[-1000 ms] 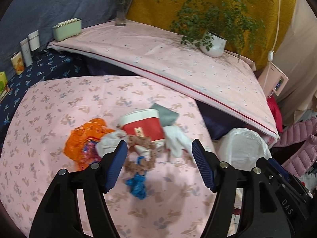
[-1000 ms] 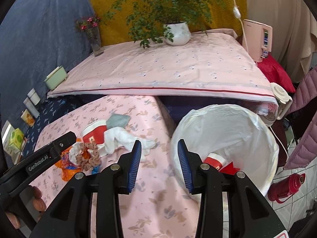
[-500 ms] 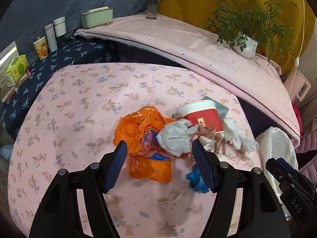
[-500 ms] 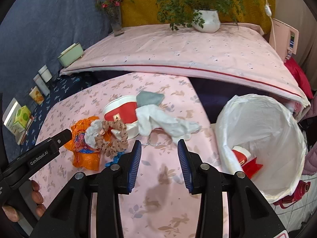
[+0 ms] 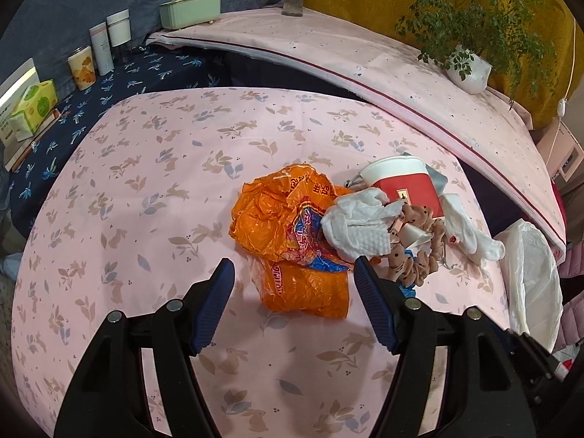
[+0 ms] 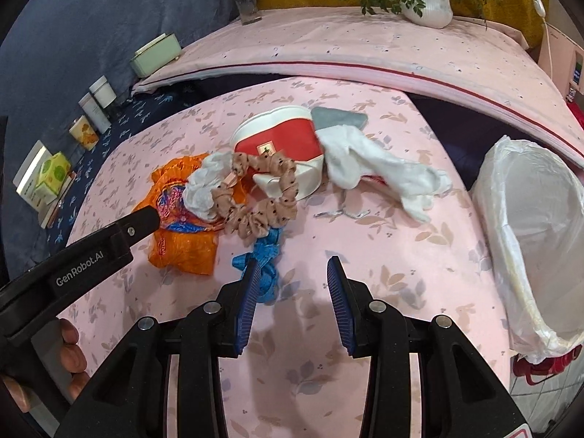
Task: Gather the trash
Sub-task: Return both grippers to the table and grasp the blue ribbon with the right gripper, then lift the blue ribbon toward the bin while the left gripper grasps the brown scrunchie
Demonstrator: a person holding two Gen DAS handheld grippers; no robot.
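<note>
left gripper (image 5: 294,279) hovers over the orange bag (image 5: 292,241), jaws spread; right gripper (image 6: 294,273) spread too. next: drop and pinch it.

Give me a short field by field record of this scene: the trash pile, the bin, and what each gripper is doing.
surface: pink leaf-print tablecloth
pile: orange plastic bag, white tissue wad, red and white paper cup on its side, dotted beige scrunchie, blue scrap, white cloth
bin: white-lined trash bin beside the table's right edge
left gripper: open, empty, framing the near end of the orange bag
right gripper: open, empty, by the blue scrap
</note>
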